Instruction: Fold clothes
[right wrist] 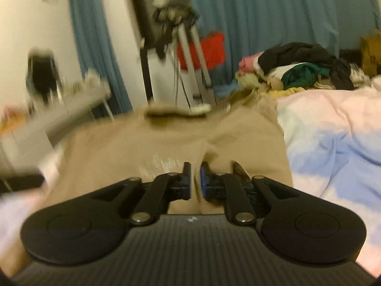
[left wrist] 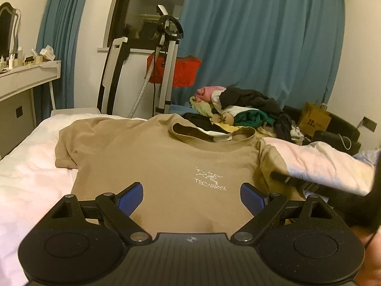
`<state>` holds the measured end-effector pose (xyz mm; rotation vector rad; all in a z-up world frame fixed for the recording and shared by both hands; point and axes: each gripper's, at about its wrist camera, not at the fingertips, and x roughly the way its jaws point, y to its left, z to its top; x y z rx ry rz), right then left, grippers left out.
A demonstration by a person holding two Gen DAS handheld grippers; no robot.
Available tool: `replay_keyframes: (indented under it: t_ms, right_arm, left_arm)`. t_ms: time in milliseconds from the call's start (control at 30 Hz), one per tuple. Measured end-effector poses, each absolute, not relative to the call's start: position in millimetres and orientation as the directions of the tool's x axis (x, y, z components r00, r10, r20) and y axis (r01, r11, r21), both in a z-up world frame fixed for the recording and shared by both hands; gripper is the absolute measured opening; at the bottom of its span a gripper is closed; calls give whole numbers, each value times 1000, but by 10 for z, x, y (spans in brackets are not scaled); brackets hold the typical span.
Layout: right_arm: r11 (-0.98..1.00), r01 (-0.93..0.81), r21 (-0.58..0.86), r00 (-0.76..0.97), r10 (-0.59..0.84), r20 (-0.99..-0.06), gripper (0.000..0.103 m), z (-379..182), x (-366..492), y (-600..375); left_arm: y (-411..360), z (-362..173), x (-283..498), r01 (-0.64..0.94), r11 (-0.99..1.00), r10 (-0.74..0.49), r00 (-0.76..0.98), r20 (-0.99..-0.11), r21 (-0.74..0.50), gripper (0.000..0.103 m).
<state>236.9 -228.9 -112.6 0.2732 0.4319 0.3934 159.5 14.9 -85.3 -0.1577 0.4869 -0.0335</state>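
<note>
A tan T-shirt (left wrist: pixel 166 162) with a white chest logo lies face up on the white bed (left wrist: pixel 28 181), collar at the far end. My left gripper (left wrist: pixel 191 196) is open and empty, its blue pads spread above the shirt's lower chest. In the blurred right wrist view, my right gripper (right wrist: pixel 195 178) is shut on a pinched fold of the same tan shirt (right wrist: pixel 142 143) near its right side. The right gripper's dark body shows at the right edge of the left wrist view (left wrist: pixel 373 205).
A heap of unfolded clothes (left wrist: pixel 243 109) lies at the far end of the bed. A garment steamer stand (left wrist: pixel 166 66) and a red cloth (left wrist: pixel 181 71) stand behind. A white dresser (left wrist: pixel 26 78) is at left, a paper bag (left wrist: pixel 314 119) at right.
</note>
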Motion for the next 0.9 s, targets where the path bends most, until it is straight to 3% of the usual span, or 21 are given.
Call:
replay_keyframes:
  t_ms: [33,67,100,167,267,433,567,667,767,867,900]
  right_arm:
    - [862,-296,411,840,440,-319,38,-1076,2364,-2372]
    - [829,-285,482,844,455,-284,59,-1030,2360,-2456]
    - [790,-281,545,847,471,-247,67,-994,2351,-2546]
    - [727,-266,633,859,476,-186,67,-921,2318,-2745]
    - [680,-183,710,893,418,-170,67,-915,2295,-3032]
    - [544,15,839,913,334,-233,65,-1240,2341,-3528]
    - [509,151,847,856,362,-370,55,-1593,2476,-3574]
    - [517,230,825,779,410,-474,41,-1847,2591,-3389]
    - [596,191,780,750,424,-507,39,-1848,2748,-3169]
    - [650,136,748,783,392,-483,12,-1660,2838,-3126]
    - [666,130,735,797,370,-476,9,-1583,2846,-3148]
  left_arm:
    - [151,-848,1589,-4,987,-73,883,-463,-162,90]
    - [155,-847,1587,-1,986,-77,883,-463,-167,90]
    - [155,-849,1583,2,985,-82,882,-464,-170,90]
    - [145,-856,1571,5,985,-85,881,-465,-173,90]
    - [143,-866,1555,7,985,-89,880,-467,-174,90]
    - [116,-890,1549,7,986,-87,874,-479,-166,90]
    - [91,-929,1562,9,988,-84,868,-490,-153,90]
    - [94,-956,1566,10,989,-82,865,-496,-146,90]
    - [93,-972,1570,9,990,-81,863,-499,-144,90]
    - [101,-981,1576,10,990,-82,862,-501,-143,90]
    - [103,-980,1581,11,989,-83,862,-500,-145,90]
